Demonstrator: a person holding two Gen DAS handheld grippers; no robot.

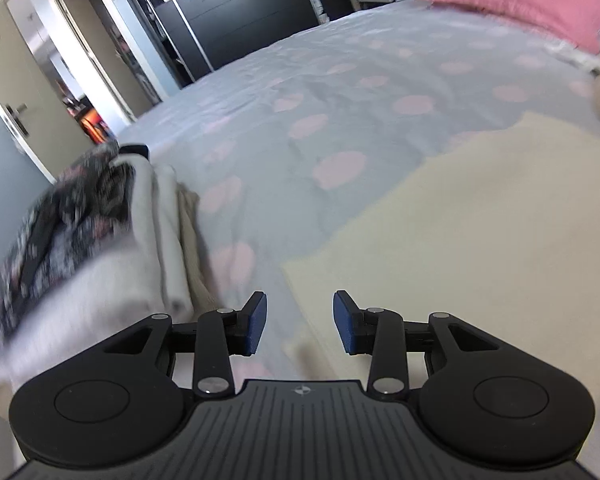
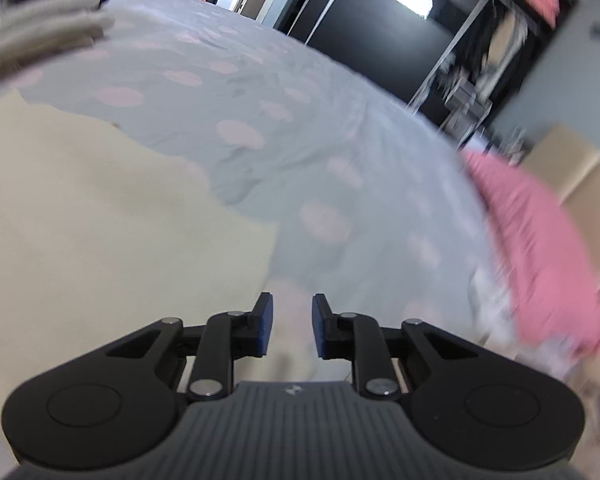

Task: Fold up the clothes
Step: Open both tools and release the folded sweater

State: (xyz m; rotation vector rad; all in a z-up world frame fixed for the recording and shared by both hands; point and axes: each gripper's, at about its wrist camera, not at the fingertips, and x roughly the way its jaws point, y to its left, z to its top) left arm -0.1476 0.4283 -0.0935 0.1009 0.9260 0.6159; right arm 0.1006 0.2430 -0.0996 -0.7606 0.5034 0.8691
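A cream garment (image 1: 480, 240) lies flat on the bed, filling the right half of the left wrist view and the left half of the right wrist view (image 2: 92, 220). My left gripper (image 1: 299, 322) hovers open over the garment's near left corner, nothing between its blue pads. At the garment's right edge my right gripper (image 2: 292, 326) is also open, with cream fabric showing below the gap but not pinched. A stack of folded clothes (image 1: 100, 240), topped by a dark patterned piece, sits left of the left gripper and shows at the far left (image 2: 40, 36).
The bed has a grey sheet with pink dots (image 1: 320, 128). A pink pillow (image 1: 532, 4) lies at its head, seen again (image 2: 540, 248). Beyond the bed stand a black wardrobe (image 1: 244, 12) and a doorway with a white door (image 1: 24, 120).
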